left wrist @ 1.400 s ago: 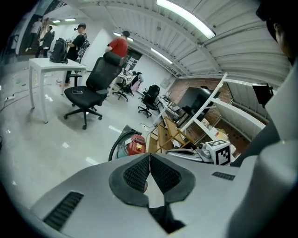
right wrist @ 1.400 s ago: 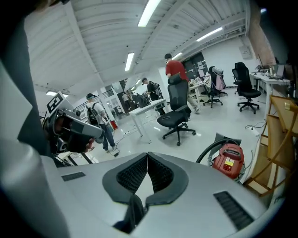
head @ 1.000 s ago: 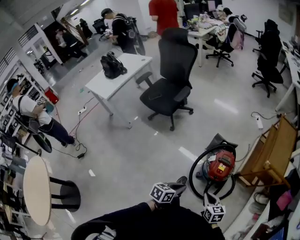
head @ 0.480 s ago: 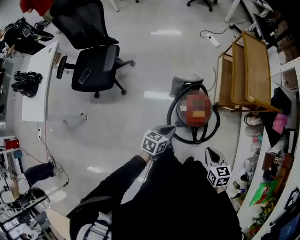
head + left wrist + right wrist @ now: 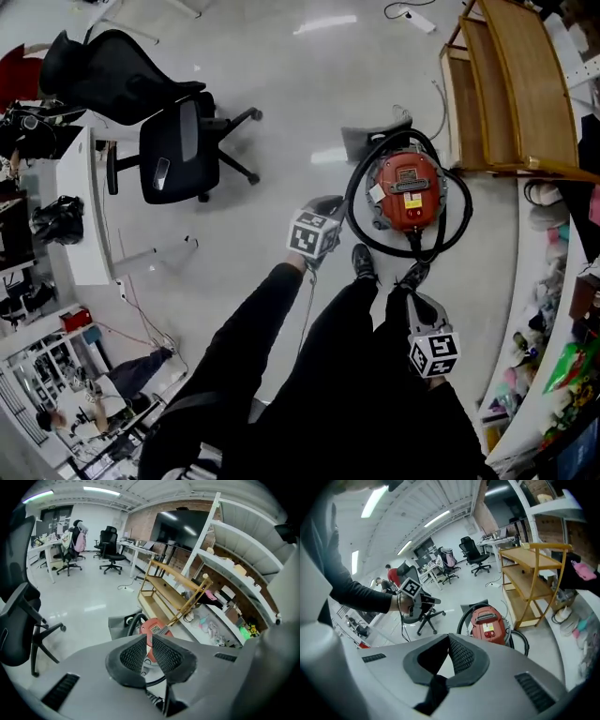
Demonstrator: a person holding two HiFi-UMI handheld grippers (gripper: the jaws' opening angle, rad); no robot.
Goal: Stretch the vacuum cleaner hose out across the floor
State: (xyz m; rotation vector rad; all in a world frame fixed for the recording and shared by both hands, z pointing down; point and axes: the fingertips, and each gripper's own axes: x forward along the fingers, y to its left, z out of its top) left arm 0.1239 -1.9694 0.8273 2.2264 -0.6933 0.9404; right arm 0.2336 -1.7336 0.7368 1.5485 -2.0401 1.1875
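Grey floor (image 5: 272, 103): smooth and glossy, with strips of ceiling light mirrored in it.
Wooden rack (image 5: 511, 84): pale timber with open shelves on thin square posts, at the upper right of the head view.
White tabletop (image 5: 92, 244): flat and rectangular, at the left edge, carrying dark bags (image 5: 52, 211).
Black office chair (image 5: 173, 155): padded seat and tall back on a star base, standing beside the tabletop.
Vacuum cleaner (image 5: 405, 192): red, rounded plastic drum with a dark grille and a pale label. It stands on the floor just beside the rack and just ahead of the person's shoes (image 5: 364, 262).
Hose (image 5: 351, 192): black round tube lying on the floor in a single loop around the red drum, not stretched out.
Left tool (image 5: 328, 203): grey moulded shell with black cross-hatched pads and a white cube of black squares. Its jaws are closed together with nothing between them. In the head view its tip sits just beside the left arc of the hose loop, though whether it touches cannot be told. Its own view shows the drum and hose straight beyond the jaws (image 5: 149, 639).
Right tool (image 5: 417, 302): same build, jaws fully closed and empty (image 5: 449, 641). It is held nearer the person, by the shoes, short of the loop's lower arc and apart from the hose.
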